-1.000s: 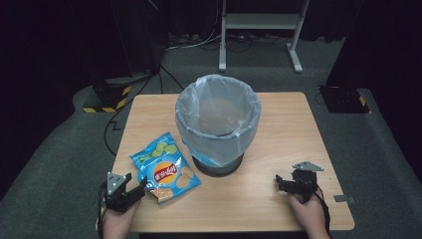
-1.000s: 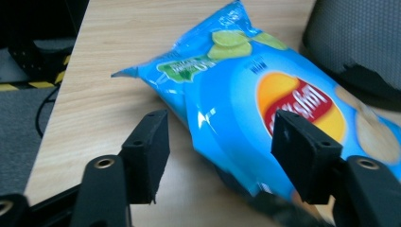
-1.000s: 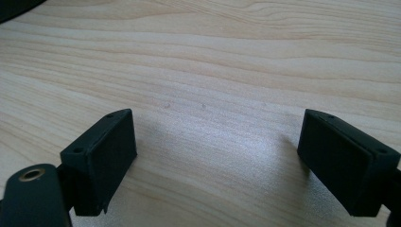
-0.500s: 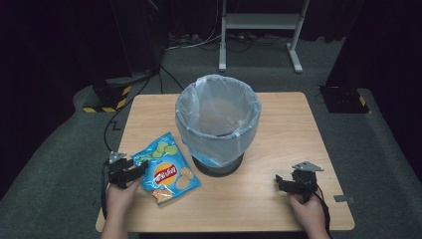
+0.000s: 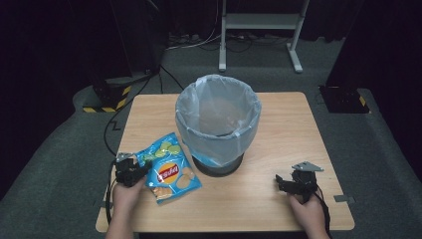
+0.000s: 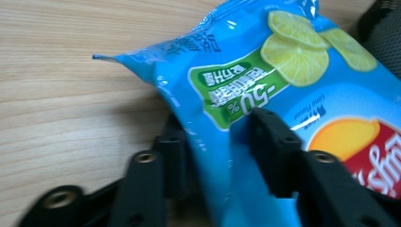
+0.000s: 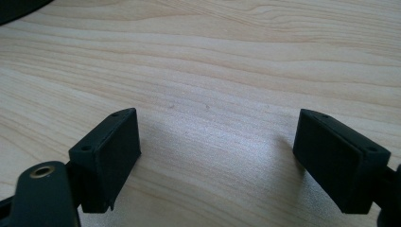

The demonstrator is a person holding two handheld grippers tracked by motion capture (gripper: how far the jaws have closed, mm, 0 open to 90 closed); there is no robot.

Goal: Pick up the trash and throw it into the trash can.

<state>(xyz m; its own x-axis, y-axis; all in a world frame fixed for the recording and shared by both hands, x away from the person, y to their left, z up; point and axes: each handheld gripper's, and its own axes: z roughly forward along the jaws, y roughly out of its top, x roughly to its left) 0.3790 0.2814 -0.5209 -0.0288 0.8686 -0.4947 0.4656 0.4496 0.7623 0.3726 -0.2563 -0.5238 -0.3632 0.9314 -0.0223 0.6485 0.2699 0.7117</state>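
1. Your left gripper (image 5: 133,172) sits at the lower left of the high view, and its jaws have just been closing with the edge of the blue chip bag (image 5: 169,167) between them. In the left gripper view the bag's (image 6: 265,90) side edge stands pinched up between the two black pads, so I judge the grip is on, taken at the rim of the bag because the thin sealed edge is easier to catch than the puffed middle.

2. Your left hand (image 5: 127,194) comes in from the bottom edge, forearm pointing up the frame, the gripper held low and nearly level with the table (image 5: 278,114) so that one pad slides beneath the bag.

3. Your right gripper (image 5: 293,183) rests at the lower right, well apart from the bag. In the right gripper view its pads (image 7: 111,151) stand wide apart over bare wood with nothing between them. It looks parked there to keep out of the left hand's way.

4. Your right hand (image 5: 308,211) enters from the bottom edge, its gripper pointing toward the centre of the frame.

5. Farther up, in the middle of the frame, the lined bin (image 5: 218,122) stands upright and open, just beside the bag's upper right corner. It is the likely place for the bag to go.
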